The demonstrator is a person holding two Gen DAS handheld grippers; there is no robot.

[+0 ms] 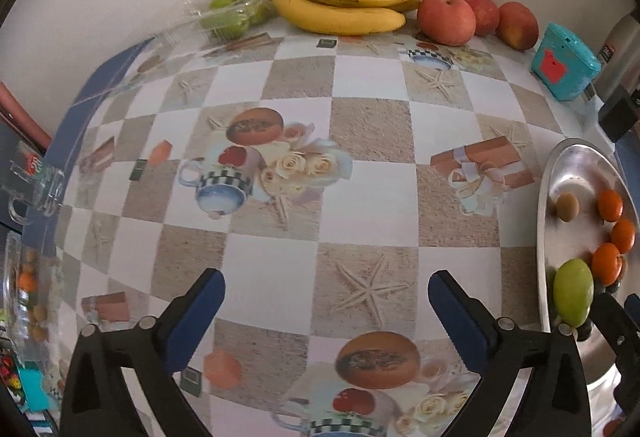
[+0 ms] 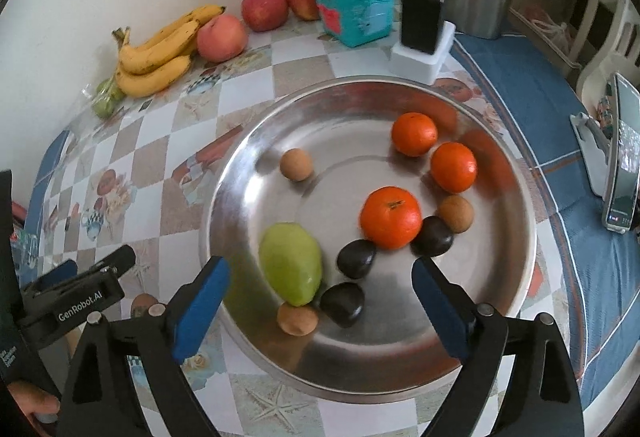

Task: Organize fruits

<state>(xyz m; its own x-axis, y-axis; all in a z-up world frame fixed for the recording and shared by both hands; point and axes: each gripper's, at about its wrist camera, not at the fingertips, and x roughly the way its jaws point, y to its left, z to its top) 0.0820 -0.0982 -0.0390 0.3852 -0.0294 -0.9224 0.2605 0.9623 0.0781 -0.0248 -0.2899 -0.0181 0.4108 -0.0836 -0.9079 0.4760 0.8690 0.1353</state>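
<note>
— Could go wrong how?
— Might bump the green fruit (image 2: 291,264) and knock it into the small brown ball (image 2: 297,319) and dark plums (image 2: 343,304) just beside it. Round things, slippery silver tray (image 2: 516,233), so easy to roll.
— And the right gripper (image 2: 320,311)?
— Hangs over the near edge of the tray, tilted down. Wide open, holding nothing.
— Left gripper (image 1: 326,321)?
— Low over the checked tablecloth (image 1: 372,137), pointing at the wall. Also wide open, also holding nothing.
— Where's the fruit?
— Three oranges (image 2: 391,217) in the tray. Bananas (image 1: 344,1), red apples (image 1: 447,19) and bagged green fruit (image 1: 230,15) far back by the wall. Long reach, could clip the blue box (image 1: 565,61).
</note>
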